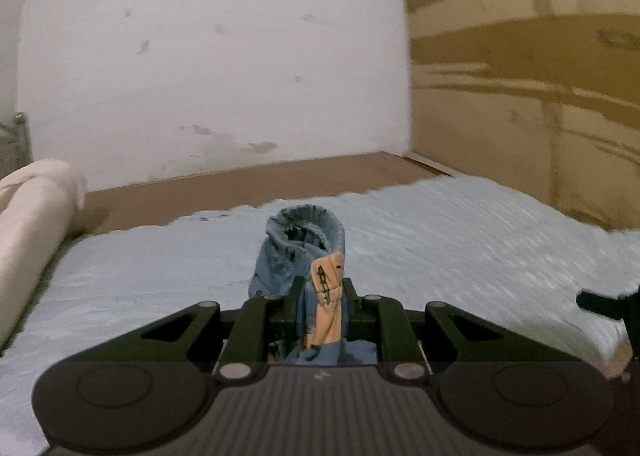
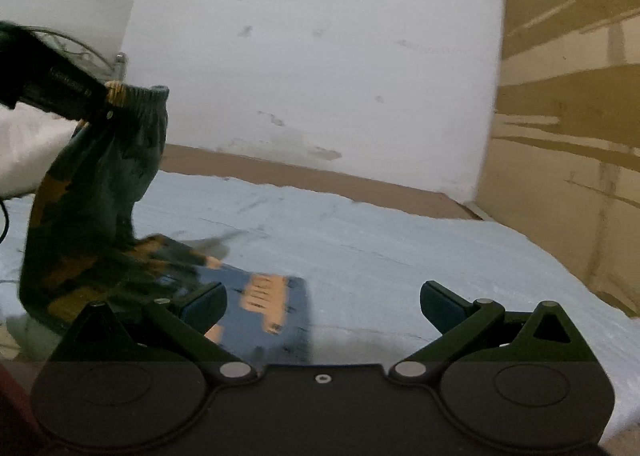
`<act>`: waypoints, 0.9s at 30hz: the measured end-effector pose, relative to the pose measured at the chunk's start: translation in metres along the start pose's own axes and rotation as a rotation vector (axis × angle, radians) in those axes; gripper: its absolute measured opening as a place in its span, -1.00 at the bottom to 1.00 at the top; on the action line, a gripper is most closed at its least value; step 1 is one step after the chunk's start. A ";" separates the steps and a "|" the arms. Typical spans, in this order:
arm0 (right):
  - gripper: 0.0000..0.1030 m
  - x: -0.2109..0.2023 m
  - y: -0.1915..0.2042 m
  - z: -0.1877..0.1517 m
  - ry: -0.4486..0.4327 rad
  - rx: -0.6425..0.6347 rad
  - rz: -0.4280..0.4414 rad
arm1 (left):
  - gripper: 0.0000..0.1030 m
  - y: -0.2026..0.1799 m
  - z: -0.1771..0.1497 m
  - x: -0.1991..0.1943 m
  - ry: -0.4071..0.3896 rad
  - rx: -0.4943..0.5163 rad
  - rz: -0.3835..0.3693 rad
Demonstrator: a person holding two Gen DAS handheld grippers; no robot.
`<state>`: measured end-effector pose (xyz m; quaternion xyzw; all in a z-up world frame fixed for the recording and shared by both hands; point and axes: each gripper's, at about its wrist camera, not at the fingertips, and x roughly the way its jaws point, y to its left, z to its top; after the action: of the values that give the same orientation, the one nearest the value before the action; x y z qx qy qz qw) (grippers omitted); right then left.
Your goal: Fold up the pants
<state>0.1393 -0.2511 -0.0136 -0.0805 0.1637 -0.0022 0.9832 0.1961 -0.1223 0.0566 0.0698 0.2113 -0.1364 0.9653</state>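
Left tongs point(image 1: 322, 288) clenched on waistband of pants point(image 2: 120, 184), which hang at left of the right view, legs trailing onto the bed point(image 2: 400, 248). Right tongs point(image 2: 323, 302) released, holding nothing. We judge the right should pinch the opposite waistband corner before laying flat.

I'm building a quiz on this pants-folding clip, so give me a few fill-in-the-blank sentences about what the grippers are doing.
The left gripper is shut on the ____ of the pants.
The right gripper is ____ and holds nothing.
The pants' lower end lies on the light ____ bed cover.

Missing words: waistband; open; blue
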 end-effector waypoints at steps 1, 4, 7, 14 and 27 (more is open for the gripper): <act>0.99 -0.001 -0.007 -0.003 0.006 0.007 -0.015 | -0.66 -0.010 -0.001 0.004 0.008 0.016 -0.015; 0.99 -0.003 -0.024 -0.009 0.022 0.028 -0.055 | -0.66 -0.036 -0.009 0.018 0.035 0.069 -0.045; 0.99 -0.003 -0.039 -0.014 0.036 0.045 -0.095 | -0.66 -0.057 -0.019 0.034 0.076 0.114 -0.060; 0.99 -0.005 -0.063 -0.027 0.065 0.083 -0.163 | -0.56 -0.077 -0.042 0.059 0.175 0.112 -0.099; 0.99 0.003 -0.054 -0.024 0.081 0.096 -0.143 | 0.92 -0.026 -0.037 0.034 0.184 -0.062 -0.045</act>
<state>0.1351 -0.3085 -0.0286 -0.0446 0.1967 -0.0837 0.9759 0.2034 -0.1481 0.0066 0.0471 0.3048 -0.1445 0.9402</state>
